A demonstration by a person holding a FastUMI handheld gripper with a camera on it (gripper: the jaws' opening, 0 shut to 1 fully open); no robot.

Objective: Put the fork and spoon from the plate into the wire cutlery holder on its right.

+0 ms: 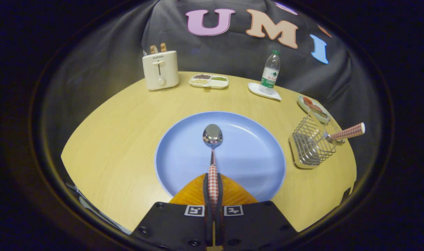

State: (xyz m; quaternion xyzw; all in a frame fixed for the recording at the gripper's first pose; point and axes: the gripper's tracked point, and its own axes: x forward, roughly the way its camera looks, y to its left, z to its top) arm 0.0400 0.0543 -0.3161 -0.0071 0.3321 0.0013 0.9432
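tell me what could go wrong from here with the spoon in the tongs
1. The tongs grip the spoon only by its checked handle, bowl far ahead over the blue plate; it may pivot or slip on the way.
2. The wire cutlery holder already holds a checked-handled utensil leaning outward; the spoon could knock it or tip the light holder.
3. The holder stands near the table edge, so a push might send it off.
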